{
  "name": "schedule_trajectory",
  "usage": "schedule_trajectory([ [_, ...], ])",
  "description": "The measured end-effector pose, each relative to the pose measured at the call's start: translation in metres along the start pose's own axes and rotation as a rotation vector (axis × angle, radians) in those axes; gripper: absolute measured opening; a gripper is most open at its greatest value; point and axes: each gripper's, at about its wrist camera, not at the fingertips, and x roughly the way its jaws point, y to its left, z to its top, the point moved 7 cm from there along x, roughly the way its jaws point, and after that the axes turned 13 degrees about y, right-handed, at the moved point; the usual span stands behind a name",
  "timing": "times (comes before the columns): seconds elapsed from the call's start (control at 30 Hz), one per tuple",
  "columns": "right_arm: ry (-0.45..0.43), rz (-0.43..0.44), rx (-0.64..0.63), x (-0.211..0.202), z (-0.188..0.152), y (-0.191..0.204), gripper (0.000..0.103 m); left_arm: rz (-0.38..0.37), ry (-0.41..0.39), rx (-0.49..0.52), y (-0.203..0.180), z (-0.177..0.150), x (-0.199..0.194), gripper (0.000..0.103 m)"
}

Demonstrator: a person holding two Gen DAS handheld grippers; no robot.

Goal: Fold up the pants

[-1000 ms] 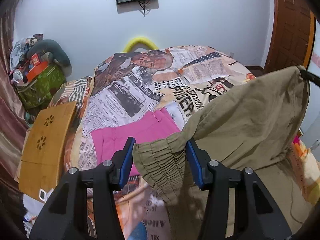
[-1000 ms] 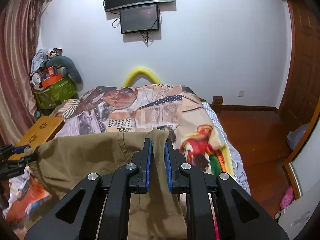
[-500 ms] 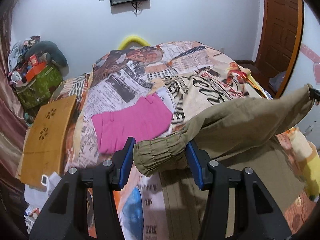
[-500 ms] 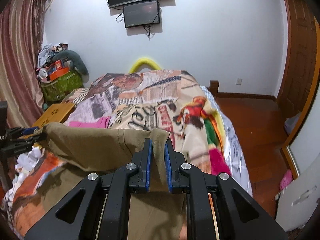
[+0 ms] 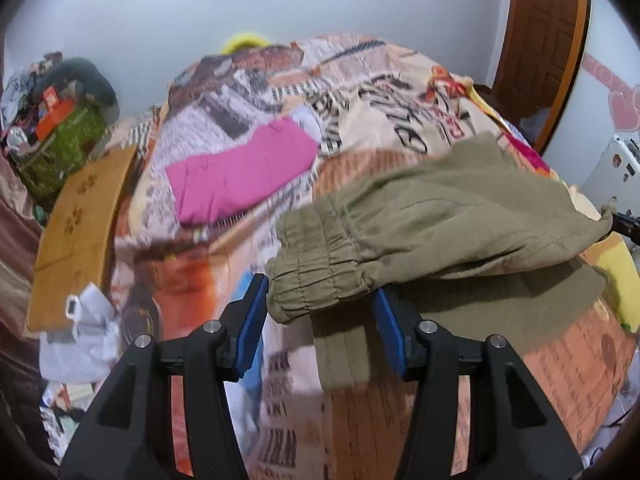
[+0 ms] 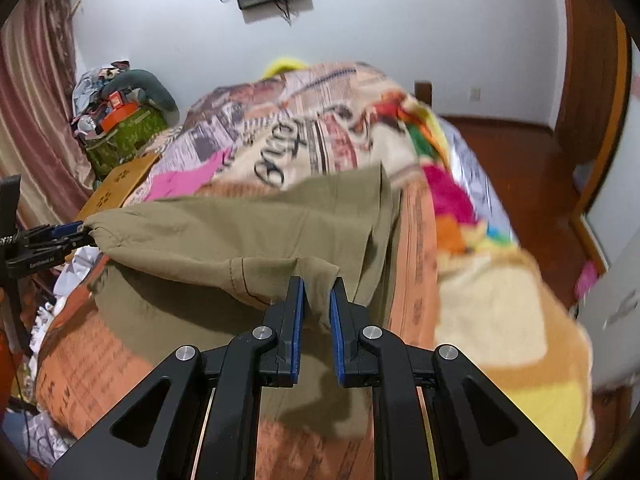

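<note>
Left gripper [image 5: 320, 308] pinches the gathered elastic waistband of the olive pants [image 5: 448, 216] above the patterned bedspread [image 5: 360, 80], with a pink garment [image 5: 240, 172] lying beyond; right gripper [image 6: 317, 304], jaws narrow, clamps the pants' other end.

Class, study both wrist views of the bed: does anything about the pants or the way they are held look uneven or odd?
The olive pants are held unevenly. The left hand-held gripper pinches a thick bunched elastic cuff, its jaws spread wide, while the right hand-held gripper nips only a thin corner. Part of the pants lies on the bedspread.
</note>
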Motion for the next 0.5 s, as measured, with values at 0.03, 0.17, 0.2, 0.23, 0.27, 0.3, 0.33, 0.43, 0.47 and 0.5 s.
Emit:
schedule_trajectory([
  [0.03,0.008,0.005,0.007,0.001,-0.004,-0.001,0.011,-0.006,0.012,-0.005,0.001,-0.005,0.003,0.052],
  [0.17,0.044,-0.002,0.015,0.004,-0.020,-0.001,0.014,-0.022,0.058,-0.031,0.003,-0.021,0.011,0.053],
  [0.2,0.059,-0.010,0.012,0.004,-0.024,-0.001,0.015,-0.026,0.064,-0.035,0.004,-0.023,0.010,0.054],
  [0.23,0.070,-0.019,0.011,0.004,-0.027,-0.002,0.015,-0.028,0.071,-0.046,0.006,-0.026,0.009,0.056],
  [0.27,0.079,-0.027,0.011,0.003,-0.030,-0.002,0.015,-0.026,0.076,-0.058,0.008,-0.026,0.007,0.061],
  [0.3,0.087,-0.035,0.013,0.002,-0.033,-0.003,0.015,-0.023,0.076,-0.067,0.009,-0.026,0.005,0.068],
  [0.33,0.092,-0.040,0.015,0.001,-0.034,-0.004,0.015,-0.021,0.070,-0.080,0.012,-0.025,0.000,0.070],
  [0.43,0.086,-0.065,0.022,-0.007,-0.036,-0.006,0.017,-0.010,0.040,-0.086,0.015,-0.020,-0.013,0.079],
  [0.47,0.075,-0.072,0.021,-0.011,-0.034,-0.006,0.018,-0.007,0.027,-0.083,0.014,-0.017,-0.019,0.082],
  [0.5,0.063,-0.080,0.020,-0.015,-0.033,-0.005,0.019,-0.006,0.007,-0.076,0.013,-0.014,-0.026,0.084],
])
